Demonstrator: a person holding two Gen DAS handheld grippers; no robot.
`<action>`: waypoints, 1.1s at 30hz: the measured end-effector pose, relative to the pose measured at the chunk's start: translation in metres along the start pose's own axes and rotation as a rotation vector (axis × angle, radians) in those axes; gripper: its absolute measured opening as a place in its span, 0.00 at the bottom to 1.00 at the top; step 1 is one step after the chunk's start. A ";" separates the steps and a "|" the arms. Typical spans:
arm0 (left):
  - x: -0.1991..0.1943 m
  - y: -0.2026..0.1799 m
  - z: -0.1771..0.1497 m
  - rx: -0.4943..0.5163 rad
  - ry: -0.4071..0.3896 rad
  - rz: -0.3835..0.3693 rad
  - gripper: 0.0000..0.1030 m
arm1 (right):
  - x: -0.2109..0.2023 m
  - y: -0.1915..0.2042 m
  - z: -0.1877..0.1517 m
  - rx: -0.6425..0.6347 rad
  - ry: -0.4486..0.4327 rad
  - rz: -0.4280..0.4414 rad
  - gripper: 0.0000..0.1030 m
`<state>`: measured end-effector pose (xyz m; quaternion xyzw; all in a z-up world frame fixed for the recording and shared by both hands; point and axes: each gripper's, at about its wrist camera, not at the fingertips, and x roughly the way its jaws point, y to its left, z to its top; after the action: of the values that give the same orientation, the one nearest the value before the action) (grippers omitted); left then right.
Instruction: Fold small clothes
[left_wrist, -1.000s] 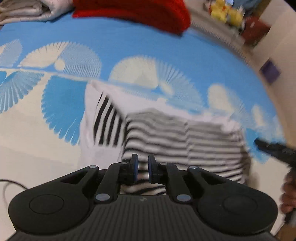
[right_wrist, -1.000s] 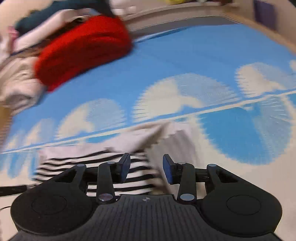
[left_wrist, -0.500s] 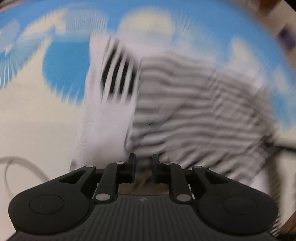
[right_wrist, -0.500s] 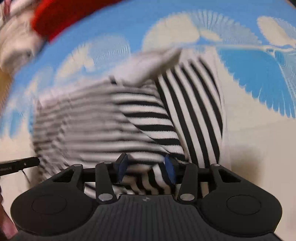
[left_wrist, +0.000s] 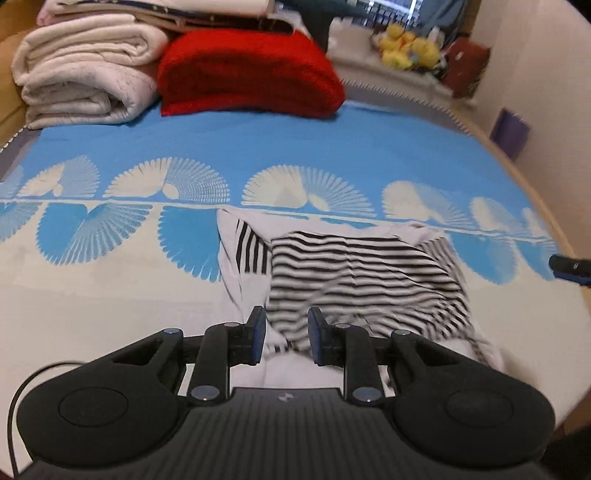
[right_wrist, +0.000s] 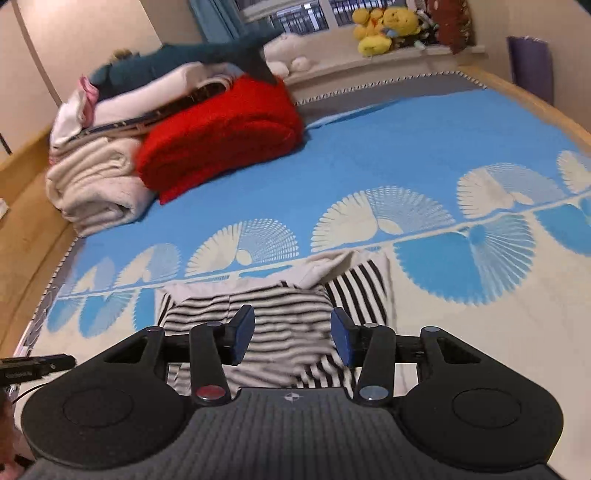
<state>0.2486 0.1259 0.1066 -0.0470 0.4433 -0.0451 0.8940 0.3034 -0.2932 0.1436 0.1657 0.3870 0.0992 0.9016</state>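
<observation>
One folded cream quilt (left_wrist: 85, 74) sits at the far left of the bed, with one folded red blanket (left_wrist: 247, 74) touching its right side and a single pile of other folded linens stacked on top, its upper part cut off in the left wrist view. One black-and-white striped garment (left_wrist: 354, 269) lies roughly folded near the middle of the blue-and-cream bedspread (left_wrist: 369, 147), straddling the band of fan shapes; its near edge is blurred, and its lower hem is hidden behind both devices. Two grippers show. The left gripper (left_wrist: 284, 339) has just been opening; its blue pads stand a little apart above the cloth with nothing pinched between them. The right gripper (right_wrist: 291, 336) has also been opening and is spread wider, free of the fabric below it. On the windowsill at the far right sits one cluster of yellow plush toys (right_wrist: 380, 29), too small to count singly.
</observation>
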 end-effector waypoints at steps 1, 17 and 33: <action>-0.012 0.002 -0.012 -0.004 -0.009 -0.009 0.26 | -0.013 -0.003 -0.010 -0.002 -0.010 -0.004 0.46; 0.006 0.053 -0.174 -0.277 0.204 0.062 0.69 | -0.051 -0.089 -0.189 0.111 0.221 -0.144 0.46; 0.045 0.058 -0.201 -0.331 0.368 0.131 0.33 | -0.011 -0.093 -0.221 0.149 0.380 -0.171 0.39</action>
<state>0.1176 0.1691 -0.0575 -0.1550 0.6018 0.0785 0.7795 0.1398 -0.3336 -0.0267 0.1768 0.5690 0.0229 0.8028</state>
